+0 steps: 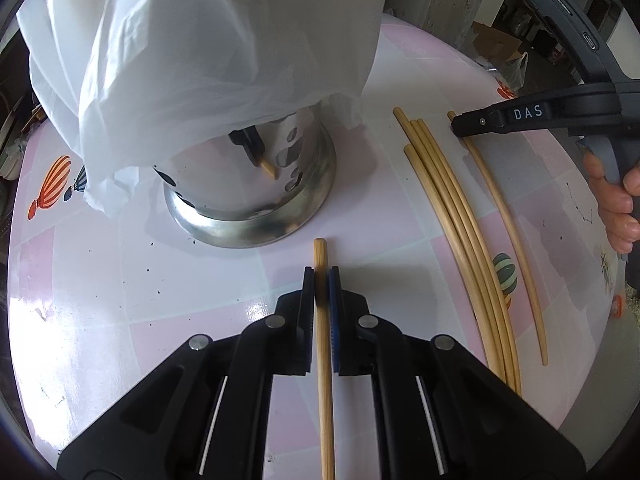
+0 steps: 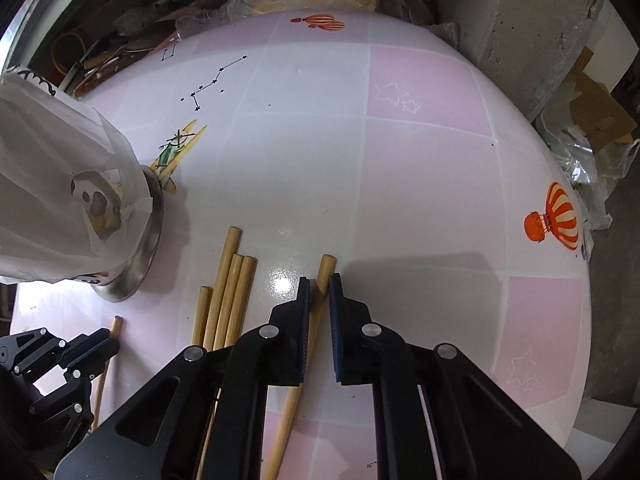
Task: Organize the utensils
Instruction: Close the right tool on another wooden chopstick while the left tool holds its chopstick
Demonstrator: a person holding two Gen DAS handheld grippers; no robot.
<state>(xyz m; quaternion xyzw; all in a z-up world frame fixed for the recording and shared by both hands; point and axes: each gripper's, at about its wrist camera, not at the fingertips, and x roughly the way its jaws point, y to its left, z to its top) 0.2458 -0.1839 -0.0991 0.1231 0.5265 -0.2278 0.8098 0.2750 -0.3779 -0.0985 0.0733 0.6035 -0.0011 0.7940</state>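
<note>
— Right, left gripper (image 1: 321,280) first: what's it got?

— One bamboo chopstick (image 1: 323,344), pinched tight between the two pads, blunt end poking out just short of the steel holder's (image 1: 256,200) flared base. Jaws closed hard on it, no daylight either side.

— And that holder?

— Perforated steel canister, standing upright on the pink-and-white checked tablecloth (image 1: 120,272), its top swallowed by a white plastic bag (image 1: 192,48) draped over it. You can see the gripper and its stick mirrored in the shiny wall.

— Over to the right gripper (image 2: 320,280)?

— Fingers straddling a single chopstick (image 2: 325,270) that lies well to the side of the holder. The left pad touches it, the right pad has a sliver of gap, so whether it's actually clamped I can't tell from the wrist view. From the left camera its tip sits on the head of that same stick, with the person's hand (image 1: 618,208) wrapped round the handle.

— Anything left loose?

— A bundle of four chopsticks (image 1: 448,192) flat on the cloth between the holder and the right gripper's stick, lying side by side, heads staggered, touching one another.
</note>
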